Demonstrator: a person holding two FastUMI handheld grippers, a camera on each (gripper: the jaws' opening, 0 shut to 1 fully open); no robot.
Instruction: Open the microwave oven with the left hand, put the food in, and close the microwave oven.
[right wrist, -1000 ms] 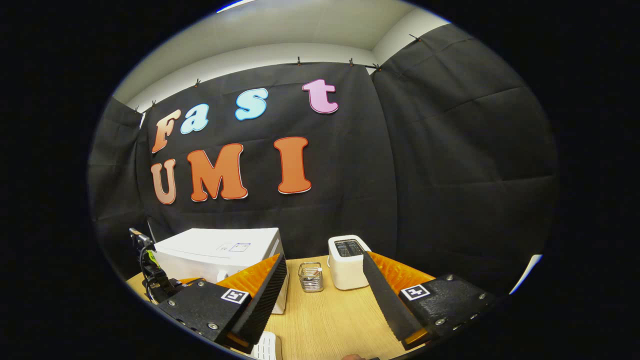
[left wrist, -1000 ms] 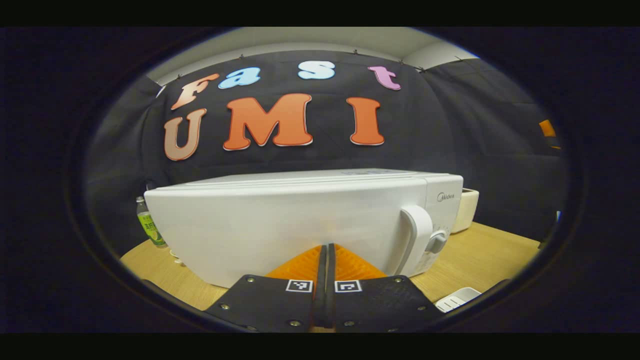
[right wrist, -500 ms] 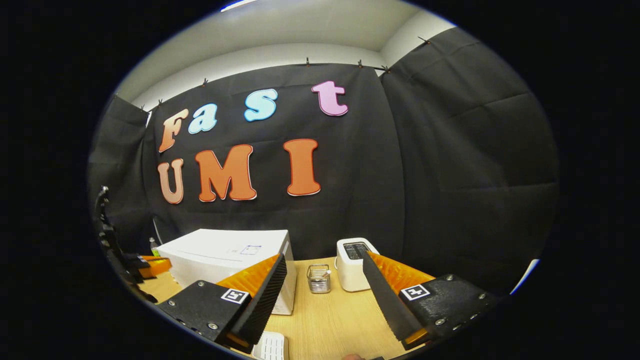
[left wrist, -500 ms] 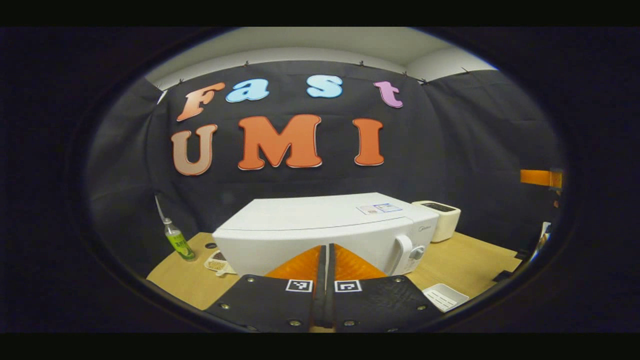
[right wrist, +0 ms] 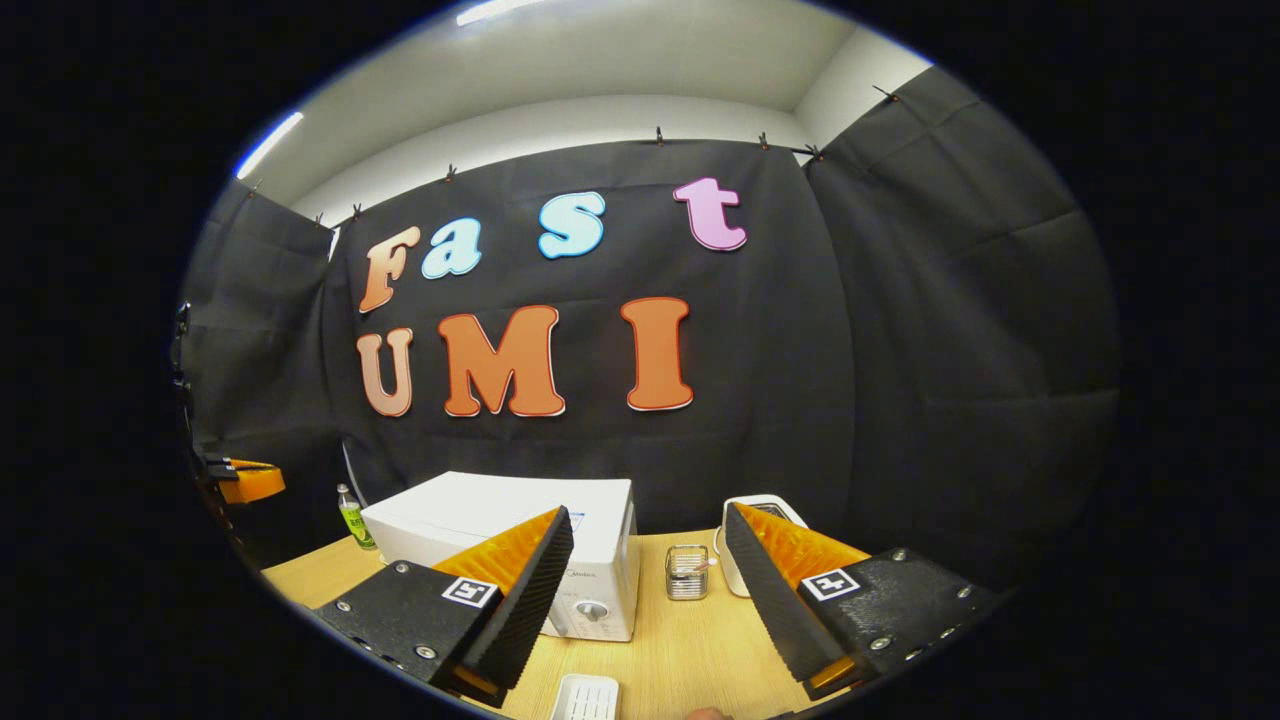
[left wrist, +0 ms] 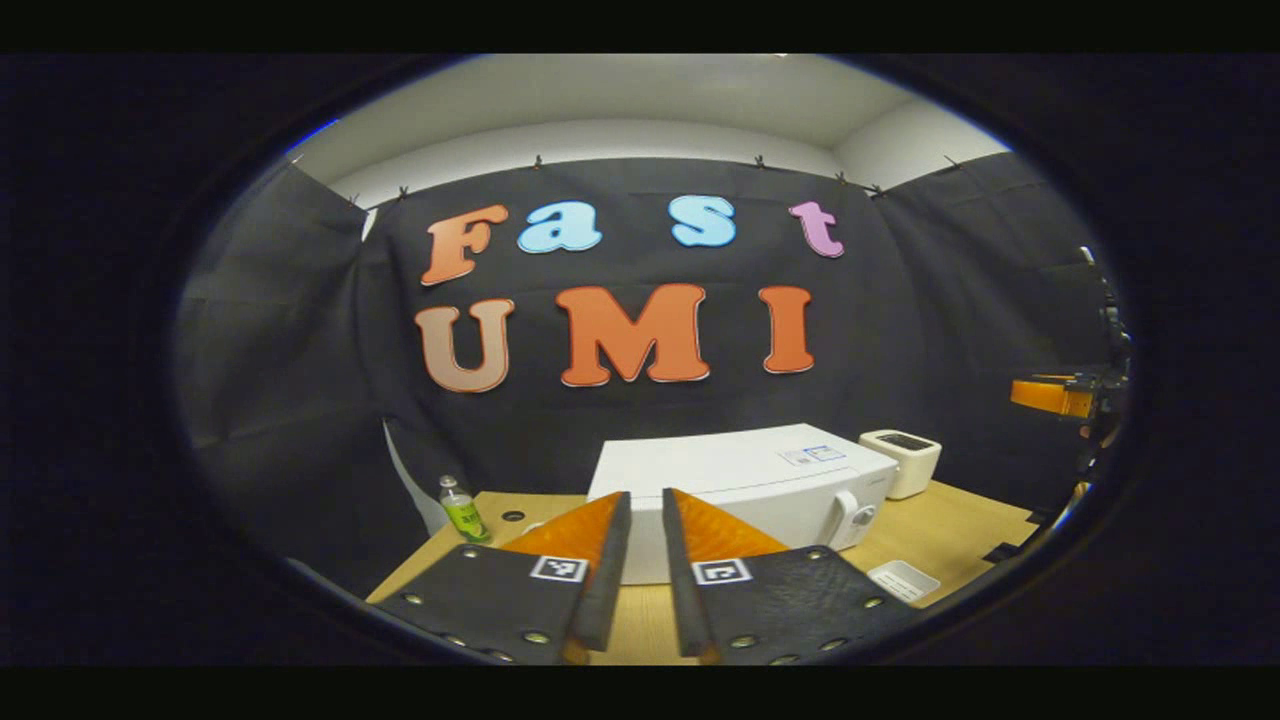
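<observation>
The white microwave (left wrist: 740, 475) stands on the wooden table (left wrist: 960, 525) with its door closed and its handle (left wrist: 838, 520) at the door's right side. My left gripper (left wrist: 645, 500) is well back from it, fingers slightly apart with nothing between them. In the right gripper view the microwave (right wrist: 500, 515) sits left of centre, its knob (right wrist: 592, 610) facing me. My right gripper (right wrist: 648, 512) is wide open and empty, above the table's front. The other gripper (right wrist: 245, 482) shows at the far left edge there, and likewise (left wrist: 1045, 395) at the far right of the left gripper view.
A white toaster (left wrist: 900, 460) stands right of the microwave, with a small wire basket (right wrist: 686, 572) between them. A green bottle (left wrist: 462, 510) is at the microwave's left. A white slotted tray (right wrist: 585, 697) lies near the table's front edge.
Both grippers have drawn back from the microwave, which now looks much smaller. The left gripper's fingers, pressed together before, have parted a little. The right gripper stayed wide open.
</observation>
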